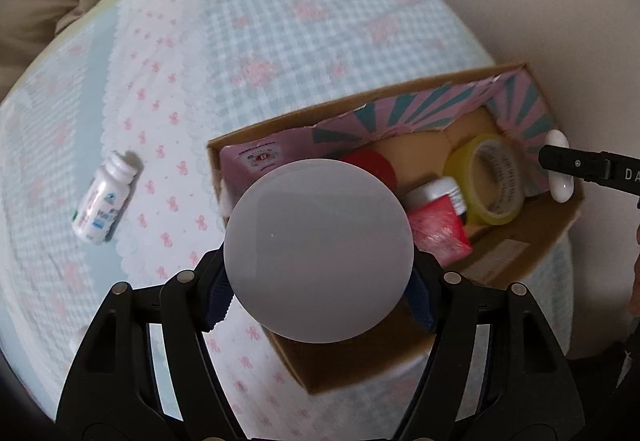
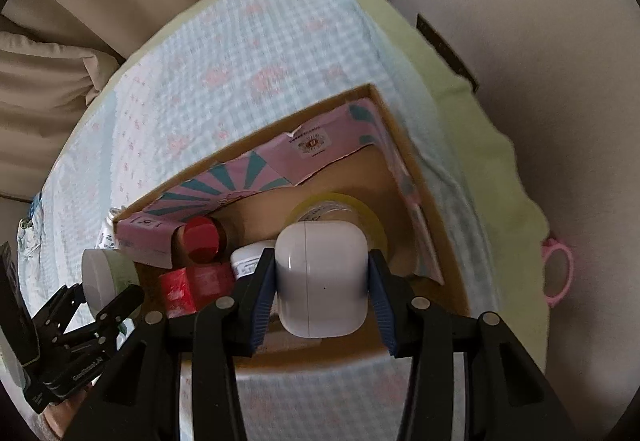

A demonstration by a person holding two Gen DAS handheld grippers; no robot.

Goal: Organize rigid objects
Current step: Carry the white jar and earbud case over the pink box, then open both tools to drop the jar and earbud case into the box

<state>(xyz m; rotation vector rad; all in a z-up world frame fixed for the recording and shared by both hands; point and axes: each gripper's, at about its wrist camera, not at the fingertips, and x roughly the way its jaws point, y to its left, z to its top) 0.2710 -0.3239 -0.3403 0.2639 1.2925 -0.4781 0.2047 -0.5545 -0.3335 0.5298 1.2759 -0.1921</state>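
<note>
My left gripper point(image 1: 320, 281) is shut on a round jar with a pale grey lid point(image 1: 318, 251), held over the near left corner of an open cardboard box point(image 1: 520, 253). My right gripper point(image 2: 322, 281) is shut on a white earbuds case point(image 2: 322, 277), held over the box point(image 2: 436, 225). The case also shows at the box's right side in the left wrist view point(image 1: 558, 169). The box holds a yellow tape roll point(image 1: 486, 181), a red-capped item point(image 1: 372, 165) and a red packet with a white jar point(image 1: 436, 217). A white pill bottle point(image 1: 102, 201) lies on the cloth to the left.
The box sits on a table covered by a blue checked cloth with pink bows point(image 1: 280, 41). Beige cushions point(image 2: 60, 81) lie beyond the table. A pink ring-shaped object point(image 2: 558, 271) lies off the right edge. The left gripper with its jar shows at lower left in the right wrist view point(image 2: 100, 281).
</note>
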